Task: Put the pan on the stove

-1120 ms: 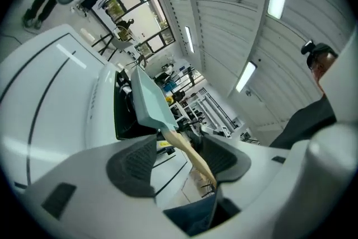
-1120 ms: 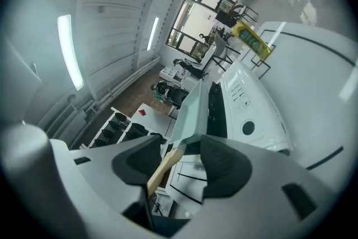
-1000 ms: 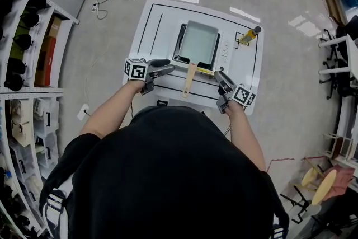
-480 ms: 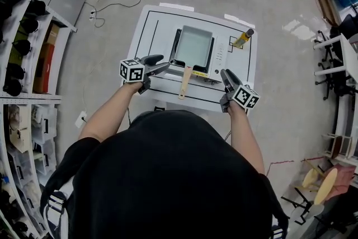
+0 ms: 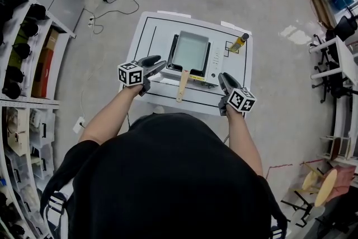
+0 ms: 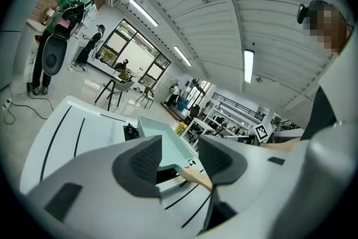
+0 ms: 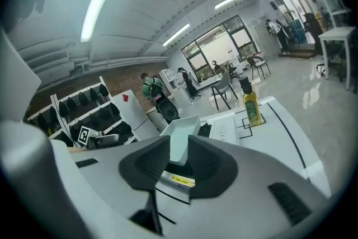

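Pan (image 5: 190, 50) is seen resting on stove (image 5: 215, 61), apparently squarely. Left gripper (image 5: 155, 63) and right gripper (image 5: 224, 80) are being closed empty; both should be kept clear of the handle (image 5: 183, 85).

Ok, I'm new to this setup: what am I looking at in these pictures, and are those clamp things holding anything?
No robot here: a person holds a two-jaw gripper in each hand. One picture comes from a camera on the person's head, looking down; the other two ride on the grippers and look along their jaws. On the white table sits a stove with a rectangular pan on it, its wooden handle pointing toward the person, and a bottle at the far right. The left gripper and right gripper hover either side of the handle. Both pairs of jaws are closing with nothing between them, so nothing is held.
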### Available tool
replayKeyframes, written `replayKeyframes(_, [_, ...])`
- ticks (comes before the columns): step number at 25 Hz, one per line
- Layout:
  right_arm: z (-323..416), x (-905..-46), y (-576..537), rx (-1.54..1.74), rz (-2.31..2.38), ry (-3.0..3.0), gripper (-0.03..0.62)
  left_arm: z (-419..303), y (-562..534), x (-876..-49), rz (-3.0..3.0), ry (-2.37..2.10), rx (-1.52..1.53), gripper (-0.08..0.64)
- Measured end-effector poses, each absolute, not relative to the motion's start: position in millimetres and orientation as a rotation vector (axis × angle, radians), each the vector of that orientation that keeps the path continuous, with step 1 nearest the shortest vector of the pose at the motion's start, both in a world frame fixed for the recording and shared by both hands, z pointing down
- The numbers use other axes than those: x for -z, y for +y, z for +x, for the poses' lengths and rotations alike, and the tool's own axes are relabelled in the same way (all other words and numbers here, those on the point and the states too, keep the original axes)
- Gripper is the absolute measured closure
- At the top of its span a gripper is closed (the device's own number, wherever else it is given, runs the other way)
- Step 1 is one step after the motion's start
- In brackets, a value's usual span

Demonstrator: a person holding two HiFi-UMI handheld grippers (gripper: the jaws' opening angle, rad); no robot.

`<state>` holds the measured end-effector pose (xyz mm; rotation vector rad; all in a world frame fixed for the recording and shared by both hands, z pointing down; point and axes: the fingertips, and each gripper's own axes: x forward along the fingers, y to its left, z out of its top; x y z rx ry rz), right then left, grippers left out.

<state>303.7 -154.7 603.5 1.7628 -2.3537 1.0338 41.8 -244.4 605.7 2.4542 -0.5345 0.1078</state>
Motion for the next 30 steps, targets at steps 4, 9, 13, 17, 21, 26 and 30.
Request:
replayKeyframes(4, [308, -598, -156, -1.011, 1.786, -2.351, 0.505, 46, -244, -602, 2.497, -0.547, -0.133, 0.365])
replayKeyframes(9, [310, -593, -156, -0.996, 1.807, -2.347, 0.525, 44, -244, -598, 2.531, -0.561, -0.158, 0.379])
replayKeyframes(13, [310, -591, -155, -0.983, 1.817, -2.337, 0.538, 42, -244, -596, 2.548, -0.573, -0.17, 0.391])
replayKeyframes(17, [313, -590, -156, -0.968, 1.835, -2.325, 0.543, 45, -243, -597, 2.566, -0.573, -0.187, 0.399])
replayKeyframes(21, [317, -588, -156, -0.955, 1.855, -2.313, 0.545, 48, -241, -598, 2.571, -0.567, -0.198, 0.41])
replayKeyframes(26, [319, -589, -153, -0.958, 1.878, -2.29, 0.548, 49, -238, -597, 2.579, -0.567, -0.21, 0.422])
replayKeyframes(30, [319, -588, -153, -0.949, 1.894, -2.282, 0.551, 49, -237, -597, 2.586, -0.573, -0.215, 0.436])
